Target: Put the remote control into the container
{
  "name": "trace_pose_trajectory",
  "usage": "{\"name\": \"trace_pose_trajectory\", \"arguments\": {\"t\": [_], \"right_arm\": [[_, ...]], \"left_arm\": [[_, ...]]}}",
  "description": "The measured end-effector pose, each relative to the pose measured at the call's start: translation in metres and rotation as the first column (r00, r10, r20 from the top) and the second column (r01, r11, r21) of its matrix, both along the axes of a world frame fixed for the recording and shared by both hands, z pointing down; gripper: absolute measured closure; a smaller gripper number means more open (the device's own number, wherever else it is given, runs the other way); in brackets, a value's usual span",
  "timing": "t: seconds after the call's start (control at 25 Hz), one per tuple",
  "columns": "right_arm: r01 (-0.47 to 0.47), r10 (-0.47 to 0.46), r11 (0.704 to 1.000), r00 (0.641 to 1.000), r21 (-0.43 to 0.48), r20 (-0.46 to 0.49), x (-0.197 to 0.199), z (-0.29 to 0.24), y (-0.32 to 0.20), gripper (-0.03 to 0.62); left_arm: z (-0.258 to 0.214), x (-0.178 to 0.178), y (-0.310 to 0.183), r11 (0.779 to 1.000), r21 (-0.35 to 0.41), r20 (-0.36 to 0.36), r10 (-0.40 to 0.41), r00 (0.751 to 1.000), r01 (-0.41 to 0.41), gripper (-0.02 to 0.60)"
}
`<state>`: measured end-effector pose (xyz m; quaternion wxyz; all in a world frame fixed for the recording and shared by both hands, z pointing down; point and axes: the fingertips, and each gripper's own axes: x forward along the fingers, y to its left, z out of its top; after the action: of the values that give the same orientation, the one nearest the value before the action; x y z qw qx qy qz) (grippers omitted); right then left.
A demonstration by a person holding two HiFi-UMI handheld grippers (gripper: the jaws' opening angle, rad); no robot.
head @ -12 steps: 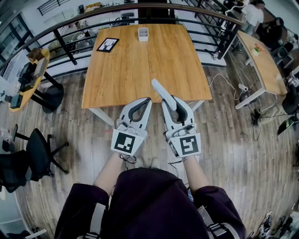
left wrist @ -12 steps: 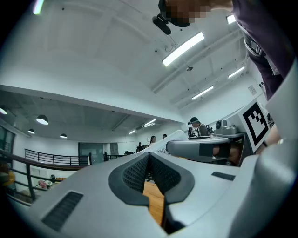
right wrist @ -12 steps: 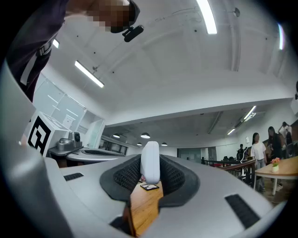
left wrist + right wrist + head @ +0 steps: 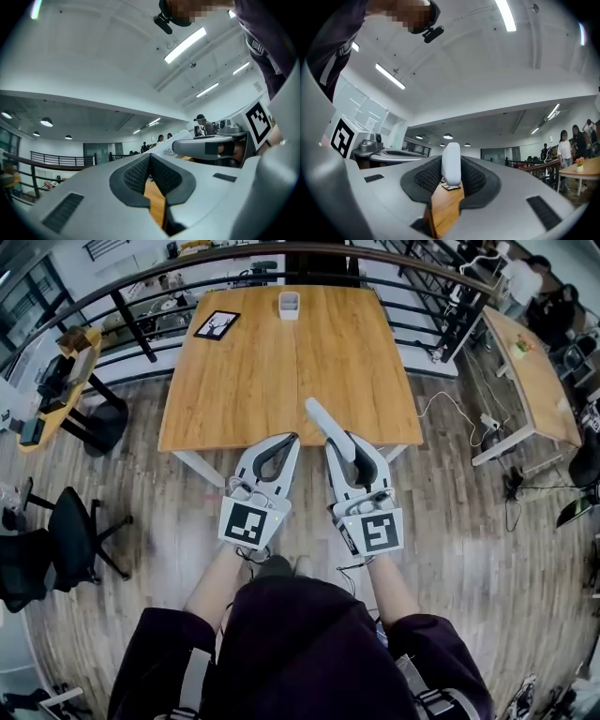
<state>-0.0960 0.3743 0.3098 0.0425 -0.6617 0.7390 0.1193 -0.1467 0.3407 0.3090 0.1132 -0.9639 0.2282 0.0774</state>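
Note:
The white remote control [image 4: 322,420] sticks out up and to the left from my right gripper [image 4: 340,440], which is shut on it over the front edge of the wooden table [image 4: 281,381]. In the right gripper view the remote [image 4: 451,165] stands upright between the ribbed pads. A small white container [image 4: 289,306] stands at the table's far edge, well away from both grippers. My left gripper [image 4: 292,439] hovers beside the right one, its tips touching and nothing between them. The left gripper view shows the same shut tips [image 4: 149,156].
A black framed picture [image 4: 217,325] lies at the table's far left. A curved dark railing [image 4: 131,329] runs behind the table. Office chairs [image 4: 70,531] stand on the wooden floor at the left, and another desk [image 4: 530,362] stands at the right.

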Motion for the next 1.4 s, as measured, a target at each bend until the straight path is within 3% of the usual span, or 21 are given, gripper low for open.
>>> {"name": "trace_pose_trajectory", "arguments": {"t": [0.48, 1.4], "right_arm": [[0.023, -0.023, 1.000, 0.999, -0.019, 0.023, 0.027, 0.015, -0.031, 0.476], [-0.024, 0.025, 0.999, 0.999, -0.025, 0.040, 0.081, 0.020, -0.200, 0.477]], "left_arm": [[0.011, 0.025, -0.034, 0.999, -0.008, 0.018, -0.031, 0.999, 0.031, 0.571], [0.016, 0.078, -0.211, 1.000, -0.011, 0.021, 0.006, 1.000, -0.005, 0.571]]}}
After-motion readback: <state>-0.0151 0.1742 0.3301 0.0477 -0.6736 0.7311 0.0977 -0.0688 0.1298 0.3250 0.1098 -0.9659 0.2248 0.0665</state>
